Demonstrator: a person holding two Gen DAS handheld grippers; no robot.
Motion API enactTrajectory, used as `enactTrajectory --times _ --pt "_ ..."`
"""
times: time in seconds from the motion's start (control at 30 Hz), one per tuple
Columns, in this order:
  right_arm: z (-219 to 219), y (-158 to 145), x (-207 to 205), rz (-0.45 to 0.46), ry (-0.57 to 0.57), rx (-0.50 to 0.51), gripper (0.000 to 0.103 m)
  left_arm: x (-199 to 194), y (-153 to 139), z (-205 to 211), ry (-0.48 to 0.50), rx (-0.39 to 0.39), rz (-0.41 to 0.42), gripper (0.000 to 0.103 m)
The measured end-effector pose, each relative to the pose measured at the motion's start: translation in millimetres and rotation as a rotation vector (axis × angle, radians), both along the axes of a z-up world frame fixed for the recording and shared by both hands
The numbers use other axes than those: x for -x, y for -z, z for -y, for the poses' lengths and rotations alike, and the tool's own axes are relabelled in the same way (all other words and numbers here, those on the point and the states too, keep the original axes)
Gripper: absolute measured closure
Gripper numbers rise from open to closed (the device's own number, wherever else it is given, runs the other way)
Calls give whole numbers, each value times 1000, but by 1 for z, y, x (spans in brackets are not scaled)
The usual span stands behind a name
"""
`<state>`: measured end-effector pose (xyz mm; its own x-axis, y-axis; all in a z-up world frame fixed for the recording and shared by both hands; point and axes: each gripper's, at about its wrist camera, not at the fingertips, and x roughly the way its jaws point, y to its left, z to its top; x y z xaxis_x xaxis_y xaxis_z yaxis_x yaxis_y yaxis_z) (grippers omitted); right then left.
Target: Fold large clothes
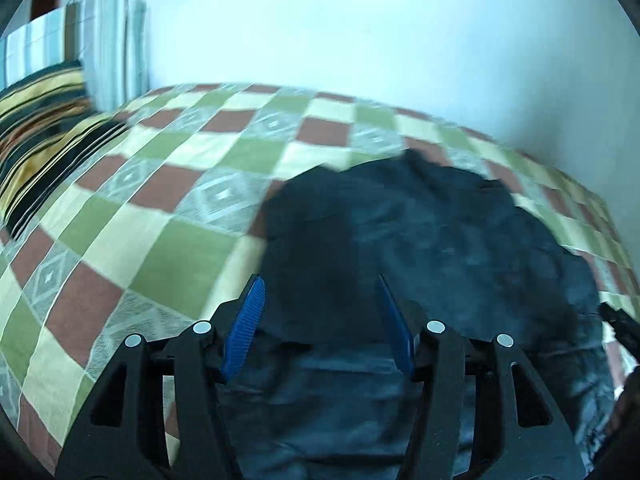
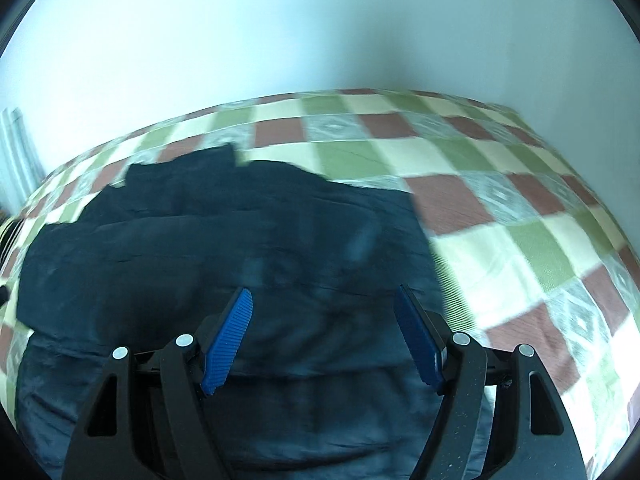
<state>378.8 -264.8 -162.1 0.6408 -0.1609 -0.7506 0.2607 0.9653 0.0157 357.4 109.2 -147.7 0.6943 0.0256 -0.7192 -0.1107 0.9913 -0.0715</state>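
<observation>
A large dark navy garment [image 1: 420, 240] lies crumpled on a checked bedspread [image 1: 168, 208]. In the left wrist view my left gripper [image 1: 320, 300] hovers over the garment's near left part, its blue pads [image 1: 244, 328] apart with nothing pinched between them. In the right wrist view the same garment [image 2: 224, 248] fills the lower left, with folds across it. My right gripper [image 2: 326, 312] stands open above the garment's near right part, pads [image 2: 230, 336] wide apart and empty. Both views are blurred.
A striped dark and yellow pillow [image 1: 36, 128] and a pale striped pillow [image 1: 100, 44] sit at the bed's far left. A pale wall [image 2: 320, 32] runs behind the bed. Bare bedspread [image 2: 520, 216] shows right of the garment.
</observation>
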Motion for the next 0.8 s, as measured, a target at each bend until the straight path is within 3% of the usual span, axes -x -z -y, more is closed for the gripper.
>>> enactTrajectory --times 0.2,0.3,0.33,0.37,0.5,0.57,0.7,0.8 --pt "-37 18 -39 -63 -80 18 31 -13 23 -11 -27 -58 -37 46" --pt "-41 36 -49 -112 -77 -16 31 -18 31 -14 -24 -49 -48 46" --pt "-41 40 -50 -117 -74 -32 36 -17 33 -13 -23 -49 -49 46" --pt "-41 43 -51 -118 -78 -60 57 -18 34 -13 -20 -49 -49 46" --pt "-43 43 -48 -104 -87 -72 84 -19 33 -12 -8 -58 -42 46" --pt "-42 34 -45 -78 -97 -69 89 -20 28 -13 -10 -52 -29 45" --pt "-32 18 -36 -28 -76 20 90 -26 22 -14 -11 -52 -14 44" --pt "-16 21 -34 -47 -50 27 91 -35 29 -7 5 -73 -33 44"
